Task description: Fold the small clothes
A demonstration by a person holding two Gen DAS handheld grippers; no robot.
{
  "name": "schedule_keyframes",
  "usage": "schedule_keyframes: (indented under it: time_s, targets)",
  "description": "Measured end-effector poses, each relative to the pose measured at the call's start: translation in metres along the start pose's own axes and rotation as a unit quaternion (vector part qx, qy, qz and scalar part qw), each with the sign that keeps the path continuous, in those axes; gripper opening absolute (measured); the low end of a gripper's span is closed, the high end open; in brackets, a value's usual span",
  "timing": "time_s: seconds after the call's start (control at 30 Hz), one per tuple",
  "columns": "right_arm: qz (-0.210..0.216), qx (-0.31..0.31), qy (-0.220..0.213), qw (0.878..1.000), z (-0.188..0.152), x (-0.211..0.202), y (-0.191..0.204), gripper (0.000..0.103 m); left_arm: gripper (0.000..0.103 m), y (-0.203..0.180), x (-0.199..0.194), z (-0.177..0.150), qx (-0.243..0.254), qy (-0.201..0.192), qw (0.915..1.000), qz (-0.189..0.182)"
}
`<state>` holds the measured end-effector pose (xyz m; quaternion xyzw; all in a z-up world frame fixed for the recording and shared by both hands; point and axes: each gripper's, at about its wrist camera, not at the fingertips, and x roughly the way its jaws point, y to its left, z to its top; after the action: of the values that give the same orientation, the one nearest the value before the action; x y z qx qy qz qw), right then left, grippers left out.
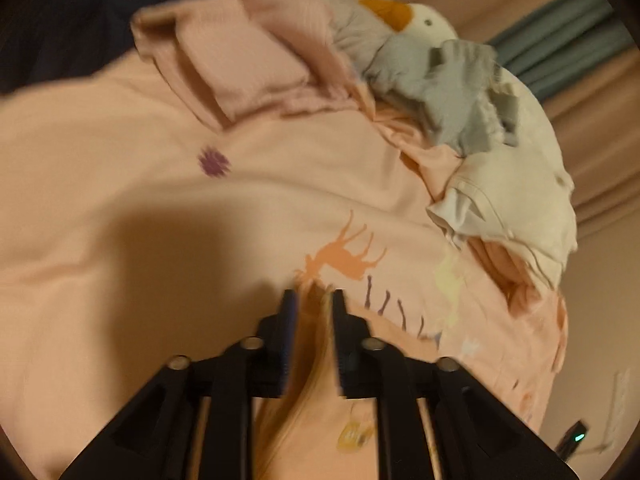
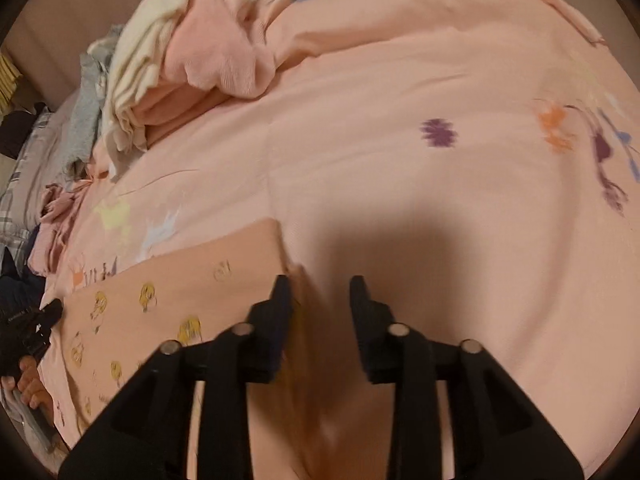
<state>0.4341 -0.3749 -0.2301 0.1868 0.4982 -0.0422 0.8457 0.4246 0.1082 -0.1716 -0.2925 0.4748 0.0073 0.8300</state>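
A small peach garment with yellow chick prints (image 2: pixel 160 304) lies flat on the pink bedspread (image 2: pixel 400 80), with a straight folded edge on its upper side. My right gripper (image 2: pixel 320 284) stands open just off the garment's right corner, and that corner lies beside its left finger (image 2: pixel 280 300). Only shadowed bedspread shows between these jaws. My left gripper (image 1: pixel 314 300) is slightly open, with a streak of the same peach cloth (image 1: pixel 352 436) running up between its jaws. In the right wrist view the left gripper (image 2: pixel 50 310) sits at the garment's left end, held by a hand (image 2: pixel 30 384).
A folded pink garment (image 1: pixel 240 68) lies at the back beside dark cloth. A plush goose (image 1: pixel 424 20), grey clothes (image 1: pixel 452 92) and a cream garment (image 1: pixel 520 192) are heaped on the right. The right wrist view shows a pink and cream pile (image 2: pixel 200 56) at upper left.
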Motion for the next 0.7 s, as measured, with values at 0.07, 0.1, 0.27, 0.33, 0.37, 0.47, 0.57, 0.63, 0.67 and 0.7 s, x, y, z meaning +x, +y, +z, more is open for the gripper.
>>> schedule_keyframes:
  time_s: [0.07, 0.1, 0.27, 0.33, 0.37, 0.47, 0.57, 0.63, 0.67, 0.7]
  targets:
    - [0.001, -0.007, -0.020, 1.000, -0.007, -0.024, -0.002, 0.033, 0.022, -0.013, -0.021, -0.018, 0.069, -0.013, 0.9975, 0.009]
    - [0.000, -0.014, -0.037, 0.999, -0.015, -0.042, 0.001, 0.033, 0.022, -0.022, -0.031, -0.034, 0.112, -0.022, 0.9933, 0.015]
    - [0.099, -0.062, -0.009, 0.993, -0.079, -0.065, 0.025, 0.030, 0.022, -0.014, -0.018, -0.120, 0.143, 0.066, 0.9871, 0.029]
    - [0.101, -0.060, 0.040, 0.992, -0.113, -0.051, 0.024, 0.029, 0.022, 0.004, -0.009, -0.141, 0.129, 0.099, 0.9866, 0.014]
    - [0.091, -0.062, 0.050, 0.993, -0.125, -0.047, 0.021, 0.028, 0.022, 0.011, -0.018, -0.147, 0.131, 0.071, 0.9887, 0.011]
    - [0.068, -0.043, 0.071, 0.994, -0.152, -0.047, 0.000, 0.026, 0.022, 0.029, -0.043, -0.152, 0.099, 0.088, 0.9912, 0.011]
    - [0.098, 0.031, 0.073, 0.992, -0.159, -0.070, -0.025, 0.037, 0.042, 0.047, -0.066, -0.158, 0.024, 0.122, 0.9915, -0.037]
    - [0.119, 0.056, 0.053, 0.990, -0.162, -0.088, -0.033, 0.052, 0.058, 0.053, -0.072, -0.166, -0.017, 0.135, 0.9858, -0.098]
    - [0.127, 0.060, 0.051, 0.989, -0.166, -0.092, -0.034, 0.056, 0.058, 0.053, -0.069, -0.171, -0.029, 0.144, 0.9816, -0.122]
    - [0.139, 0.069, 0.053, 0.987, -0.170, -0.093, -0.033, 0.057, 0.058, 0.052, -0.064, -0.173, -0.038, 0.153, 0.9785, -0.133]
